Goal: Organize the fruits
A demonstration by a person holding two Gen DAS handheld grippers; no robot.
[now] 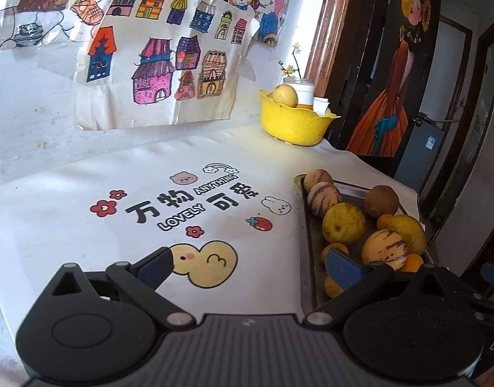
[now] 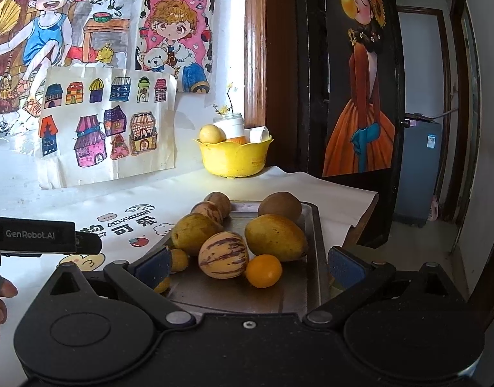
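Note:
A metal tray (image 2: 298,290) at the table's right edge holds several fruits: striped pepino melons (image 2: 223,254), yellow mangoes (image 2: 276,237), a brown kiwi (image 2: 280,207) and small oranges (image 2: 263,270). The tray also shows in the left wrist view (image 1: 306,242), with a striped melon (image 1: 384,250). A yellow bowl (image 2: 235,158) at the back holds a yellow fruit (image 2: 211,134); it shows in the left wrist view too (image 1: 293,121). My right gripper (image 2: 248,266) is open and empty, just above the tray's near end. My left gripper (image 1: 248,266) is open and empty over the cloth, left of the tray.
A white printed cloth (image 1: 150,193) covers the table. Children's drawings (image 1: 156,54) hang on the wall behind. A white jar (image 2: 232,127) with a flower sprig stands in or behind the bowl. The table's right edge drops off by a dark door (image 2: 360,80).

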